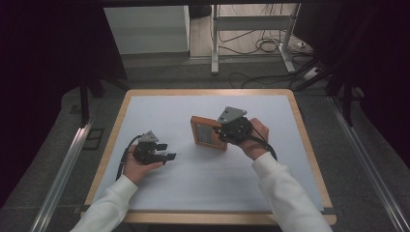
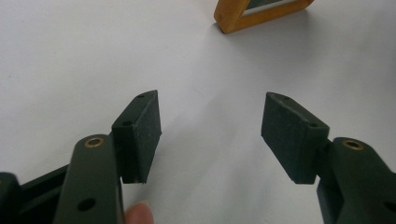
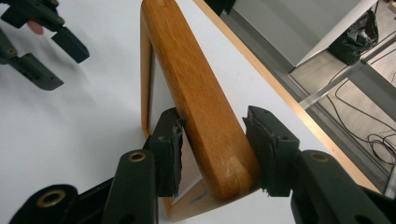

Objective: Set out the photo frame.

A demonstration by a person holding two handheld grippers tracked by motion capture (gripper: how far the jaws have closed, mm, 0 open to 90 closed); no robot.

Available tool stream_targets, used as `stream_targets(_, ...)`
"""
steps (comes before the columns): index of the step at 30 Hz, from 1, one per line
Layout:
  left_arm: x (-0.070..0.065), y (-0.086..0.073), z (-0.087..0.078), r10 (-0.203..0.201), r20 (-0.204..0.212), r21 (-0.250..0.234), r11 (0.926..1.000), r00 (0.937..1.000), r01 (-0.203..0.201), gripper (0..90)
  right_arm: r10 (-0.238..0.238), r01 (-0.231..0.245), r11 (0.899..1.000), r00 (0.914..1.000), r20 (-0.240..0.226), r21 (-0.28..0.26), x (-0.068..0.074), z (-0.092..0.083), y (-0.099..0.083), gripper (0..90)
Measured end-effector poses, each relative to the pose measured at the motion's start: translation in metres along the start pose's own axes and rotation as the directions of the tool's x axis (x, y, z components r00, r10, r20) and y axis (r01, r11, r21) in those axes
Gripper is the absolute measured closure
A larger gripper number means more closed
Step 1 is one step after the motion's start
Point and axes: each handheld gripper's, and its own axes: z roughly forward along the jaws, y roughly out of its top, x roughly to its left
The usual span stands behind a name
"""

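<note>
Jaws of the right gripper (image 3: 212,154) pinch one side rail of the wooden frame (image 3: 196,100), one pad inside the frame opening, one outside, lifting it tilted over the white table (image 1: 159,111) near its centre. Left gripper (image 2: 210,135) hovers well apart from the frame, jaws spread wide with nothing between, frame corner far ahead of them.

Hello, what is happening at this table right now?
A person works with two handheld grippers over a white table. The right gripper is clamped on one side bar of a wooden frame, which it holds tilted up off the surface. The left gripper is open, holds nothing, and rests apart from the frame.
</note>
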Motion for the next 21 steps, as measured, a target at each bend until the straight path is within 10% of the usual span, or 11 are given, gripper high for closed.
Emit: stream_targets(21,-0.002,0.0,0.0,0.003,0.001,-0.006,1.0,1.0,-0.003,36.2,0.113,-0.113,0.994,0.9927,0.042,0.002,-0.023,0.021,-0.002,47.6)
